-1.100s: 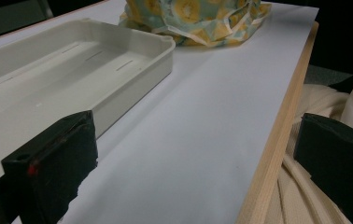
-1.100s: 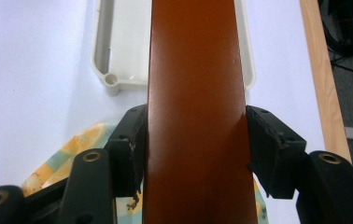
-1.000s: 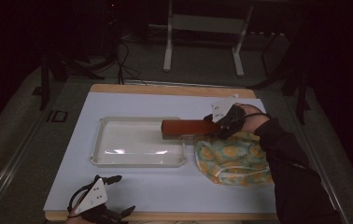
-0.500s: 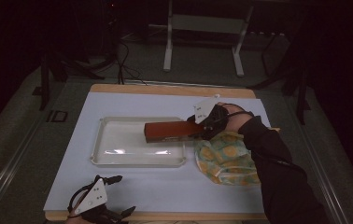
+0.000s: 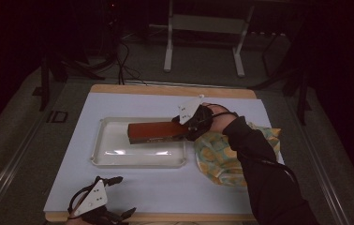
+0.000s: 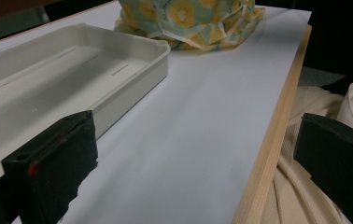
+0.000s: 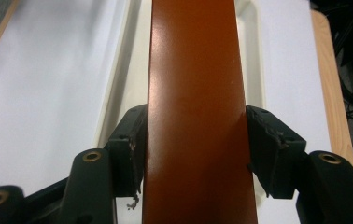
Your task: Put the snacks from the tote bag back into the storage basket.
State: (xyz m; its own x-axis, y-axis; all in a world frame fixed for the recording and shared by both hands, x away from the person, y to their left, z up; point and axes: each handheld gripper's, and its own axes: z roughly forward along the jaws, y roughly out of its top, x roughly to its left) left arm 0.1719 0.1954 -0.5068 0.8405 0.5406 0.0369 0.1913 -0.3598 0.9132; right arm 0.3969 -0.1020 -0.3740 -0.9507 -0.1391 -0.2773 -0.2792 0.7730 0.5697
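Right claw (image 5: 188, 131), clamped on red-brown block (image 5: 156, 132), moved block left over tray (image 5: 101, 154), mid-frame. Prob. placing it next. Left claw (image 5: 101, 216) gapes idle, bottom left.

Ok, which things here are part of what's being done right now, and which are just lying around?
In use:
right tongs, shut on the brown box
white tray, under the box

Lying about:
yellow patterned cloth
left tongs, open, at the near edge

Your right gripper (image 5: 189, 125) sits mid-frame, jaws clamped, sleeve running to lower right; your left gripper (image 5: 101, 202) rests bottom left, jaws spread.
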